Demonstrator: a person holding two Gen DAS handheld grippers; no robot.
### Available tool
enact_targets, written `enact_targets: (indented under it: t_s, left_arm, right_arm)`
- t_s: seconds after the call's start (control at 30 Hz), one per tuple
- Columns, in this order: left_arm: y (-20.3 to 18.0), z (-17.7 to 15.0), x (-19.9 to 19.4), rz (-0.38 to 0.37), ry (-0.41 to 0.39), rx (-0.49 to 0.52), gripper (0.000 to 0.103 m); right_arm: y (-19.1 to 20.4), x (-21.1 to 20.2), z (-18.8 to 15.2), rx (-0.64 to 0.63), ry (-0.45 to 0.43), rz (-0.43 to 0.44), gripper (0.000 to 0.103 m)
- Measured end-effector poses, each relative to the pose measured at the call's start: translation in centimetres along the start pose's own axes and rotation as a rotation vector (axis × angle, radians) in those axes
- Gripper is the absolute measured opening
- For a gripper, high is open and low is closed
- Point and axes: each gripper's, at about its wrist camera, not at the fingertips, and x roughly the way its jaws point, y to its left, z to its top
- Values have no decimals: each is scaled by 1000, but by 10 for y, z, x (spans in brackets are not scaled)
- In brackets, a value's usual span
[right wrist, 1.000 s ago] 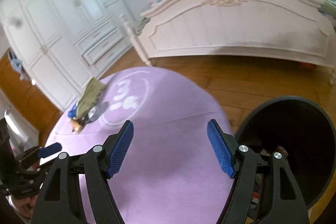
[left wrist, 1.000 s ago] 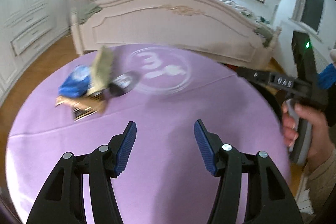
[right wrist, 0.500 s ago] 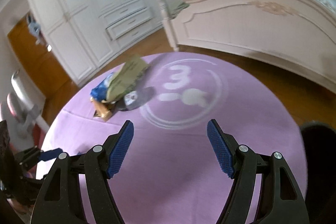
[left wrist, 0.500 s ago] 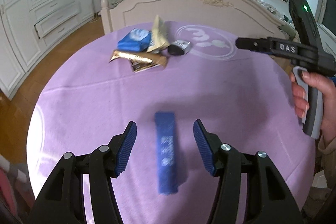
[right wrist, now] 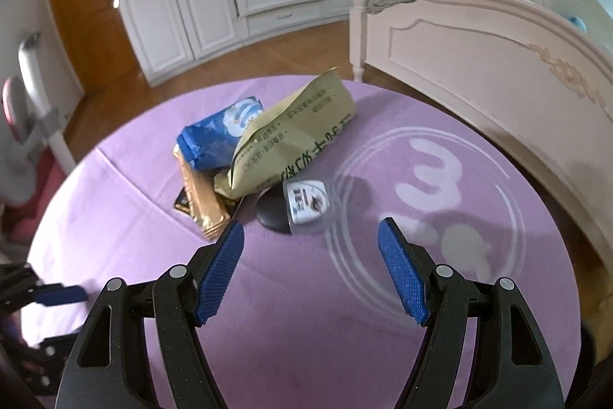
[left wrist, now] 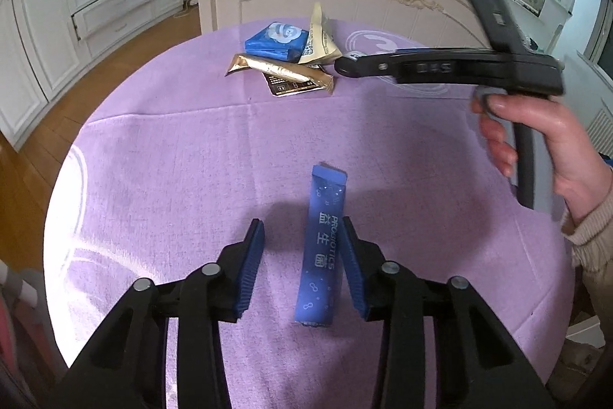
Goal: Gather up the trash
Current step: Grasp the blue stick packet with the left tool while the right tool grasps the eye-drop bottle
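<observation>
left hand-held gripper (left wrist: 302, 242) half-closed astride blue sachet (left wrist: 321, 252), ungripped; right hand-held gripper (right wrist: 311, 236) wide open.

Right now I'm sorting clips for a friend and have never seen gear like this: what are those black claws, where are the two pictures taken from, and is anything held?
No robot here: a person holds a hand-squeezed two-finger gripper in each hand, each carrying a camera looking along its fingers. The left gripper hangs over a blue stick sachet lying on the purple tablecloth. Its jaws have just been closing with the sachet between them; one pad is at its edge, the other is apart, so it isn't gripped yet. The right gripper is open and empty, facing a heap: a green pouch, a blue tissue pack, a gold wrapper and a small toppled cup. The left view also shows the hand holding the right gripper.
</observation>
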Motion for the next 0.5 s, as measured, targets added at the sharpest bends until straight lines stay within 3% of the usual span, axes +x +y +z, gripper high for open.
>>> enact_targets:
  t_s: [0.2,0.3,0.5]
  left_arm:
    - [1,3,0,-10,-1,-3,31]
    - [2,3,0,-15,-1,-7,29]
    - [6,4,1,-39,-1,-23,22]
  right_arm:
    - [10,21,9,-79,29,-33,71]
    - [11,27,10,-77,37,-14,56]
    - [9,21,3,-54,36,8,56]
